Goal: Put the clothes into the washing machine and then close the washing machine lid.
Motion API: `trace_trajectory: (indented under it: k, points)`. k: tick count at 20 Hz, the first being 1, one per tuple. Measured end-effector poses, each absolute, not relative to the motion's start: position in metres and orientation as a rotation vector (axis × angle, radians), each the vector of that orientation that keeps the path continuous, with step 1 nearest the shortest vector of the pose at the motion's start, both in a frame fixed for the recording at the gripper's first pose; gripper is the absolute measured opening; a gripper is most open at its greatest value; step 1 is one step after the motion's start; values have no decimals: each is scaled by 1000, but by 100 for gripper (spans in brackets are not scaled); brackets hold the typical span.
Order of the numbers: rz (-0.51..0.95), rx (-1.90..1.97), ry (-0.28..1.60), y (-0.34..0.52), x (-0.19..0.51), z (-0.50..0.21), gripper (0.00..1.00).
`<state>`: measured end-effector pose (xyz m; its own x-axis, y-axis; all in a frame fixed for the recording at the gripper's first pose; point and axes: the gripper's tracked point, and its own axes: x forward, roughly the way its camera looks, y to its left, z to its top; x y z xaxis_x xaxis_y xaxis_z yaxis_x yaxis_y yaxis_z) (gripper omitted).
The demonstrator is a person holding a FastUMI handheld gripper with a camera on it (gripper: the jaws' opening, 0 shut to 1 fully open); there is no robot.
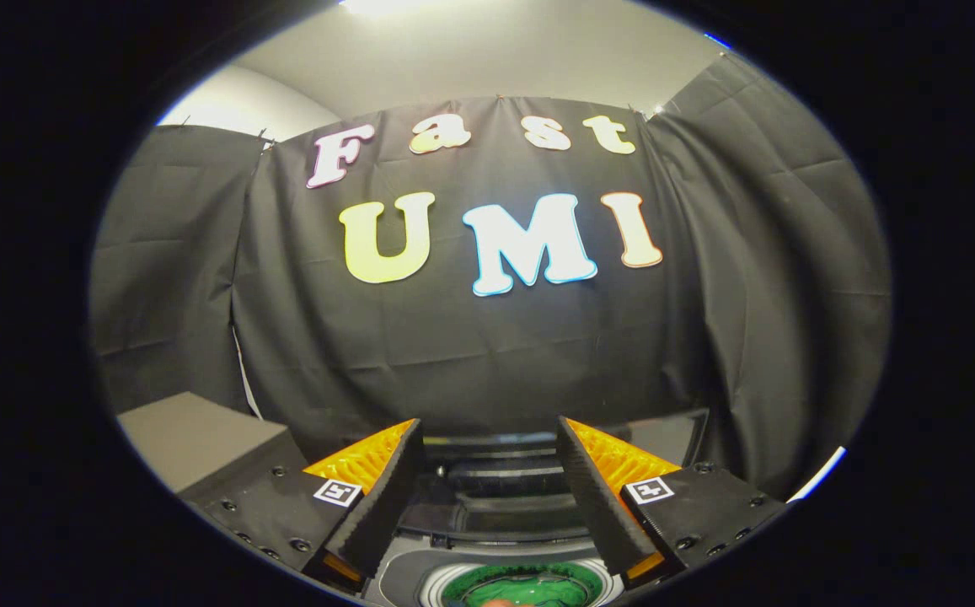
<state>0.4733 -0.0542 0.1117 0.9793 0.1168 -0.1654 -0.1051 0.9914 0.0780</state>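
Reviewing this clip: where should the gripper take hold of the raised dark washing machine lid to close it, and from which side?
Judging by its pose, grip the raised dark lid's free top edge from above. It stands upright just beyond the open gripper, behind the round drum opening.

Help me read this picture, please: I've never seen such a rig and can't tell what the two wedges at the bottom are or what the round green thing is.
The camera rides on a hand-held grasping tool and looks forward along its two fingers; those are the wedges. They stand apart with nothing between them, so the tool is open and holds nothing. Below and between them is a small washing machine seen from above: its lid looks raised at the back, and the round opening shows something green inside, which I cannot identify. Behind hangs the booth's black cloth wall, and a grey boxlike surface sits to the left.
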Motion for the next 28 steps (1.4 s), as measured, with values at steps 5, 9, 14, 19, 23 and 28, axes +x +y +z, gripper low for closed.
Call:
trace_trajectory:
  k: [5,9,14,19,23,28]
  points:
    - [85,42,350,-41,534,93,98]
    - [12,-122,504,-52,555,42,98]
    - [23,-23,499,-54,558,43,96]
    - [40,-33,467,-52,546,46,96]
    - [42,-34,430,-52,513,48,96]
    - [39,-37,378,-51,484,50,96]
